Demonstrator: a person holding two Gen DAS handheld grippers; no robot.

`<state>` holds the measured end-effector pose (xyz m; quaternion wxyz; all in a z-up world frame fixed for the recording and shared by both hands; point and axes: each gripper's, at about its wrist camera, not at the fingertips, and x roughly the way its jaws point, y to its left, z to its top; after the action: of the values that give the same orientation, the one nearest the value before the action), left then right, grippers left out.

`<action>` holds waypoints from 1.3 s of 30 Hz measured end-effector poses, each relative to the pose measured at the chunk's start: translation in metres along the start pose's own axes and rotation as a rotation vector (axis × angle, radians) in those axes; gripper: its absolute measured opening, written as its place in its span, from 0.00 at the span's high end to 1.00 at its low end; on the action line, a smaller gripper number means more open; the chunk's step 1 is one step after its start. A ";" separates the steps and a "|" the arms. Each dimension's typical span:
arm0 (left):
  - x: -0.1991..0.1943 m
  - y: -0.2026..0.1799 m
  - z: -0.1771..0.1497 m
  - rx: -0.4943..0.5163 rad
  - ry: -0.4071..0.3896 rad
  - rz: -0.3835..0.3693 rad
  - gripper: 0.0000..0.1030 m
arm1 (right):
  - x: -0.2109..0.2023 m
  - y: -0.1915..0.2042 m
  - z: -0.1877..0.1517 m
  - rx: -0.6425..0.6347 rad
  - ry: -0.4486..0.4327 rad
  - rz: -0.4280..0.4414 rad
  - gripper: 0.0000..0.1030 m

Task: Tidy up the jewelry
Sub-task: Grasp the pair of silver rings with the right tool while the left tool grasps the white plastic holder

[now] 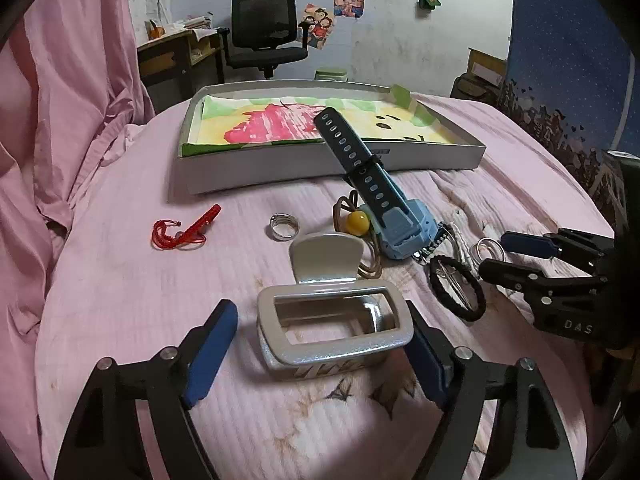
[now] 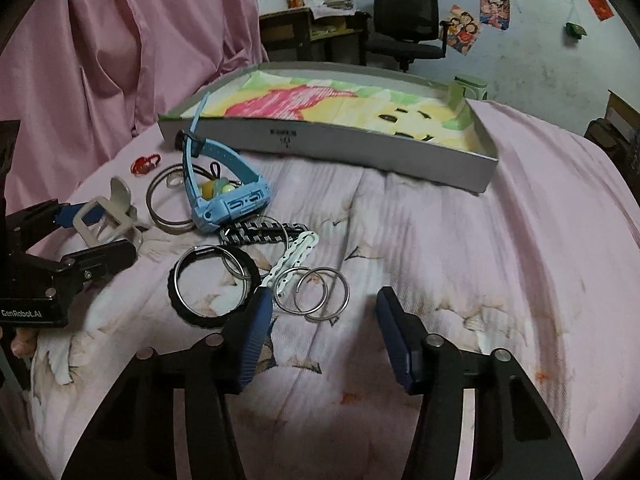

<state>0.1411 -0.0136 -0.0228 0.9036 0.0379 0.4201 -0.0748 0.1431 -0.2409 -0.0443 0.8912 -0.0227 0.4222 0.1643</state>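
A beige hair claw clip (image 1: pixel 334 328) lies on the pink bedspread between the fingers of my left gripper (image 1: pixel 320 354); the right pad is at its edge, the left pad stands apart, so the gripper is open. My right gripper (image 2: pixel 325 334) is open just behind a pair of silver rings (image 2: pixel 320 294), with nothing gripped. Beside them lie a black braided bracelet (image 2: pixel 212 288), a white chain bracelet (image 2: pixel 296 256) and a blue watch (image 1: pixel 400 216). Farther left are a silver ring (image 1: pixel 283 226) and a red cord bracelet (image 1: pixel 180 232).
A shallow white box (image 1: pixel 320 168) lined with a colourful cloth sits behind the jewelry, the watch strap leaning on its wall. A pink curtain (image 1: pixel 72 100) hangs at the left. An office chair (image 1: pixel 264 32) and a desk stand beyond the bed.
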 end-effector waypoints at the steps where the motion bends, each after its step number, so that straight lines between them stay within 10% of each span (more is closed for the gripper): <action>1: 0.000 -0.001 0.000 0.005 -0.001 -0.001 0.27 | 0.002 0.001 0.001 -0.002 0.004 -0.002 0.55; 13: 0.001 -0.002 0.000 0.007 -0.013 -0.026 0.37 | 0.010 0.003 -0.001 -0.011 0.011 0.014 0.76; 39: -0.033 0.018 -0.007 -0.106 -0.191 -0.096 0.45 | -0.038 -0.003 0.007 0.054 -0.224 -0.001 0.76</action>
<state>0.1181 0.0080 -0.0019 0.9357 -0.0374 0.3368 -0.0988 0.1271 -0.2530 -0.0117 0.9331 0.0198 0.3243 0.1540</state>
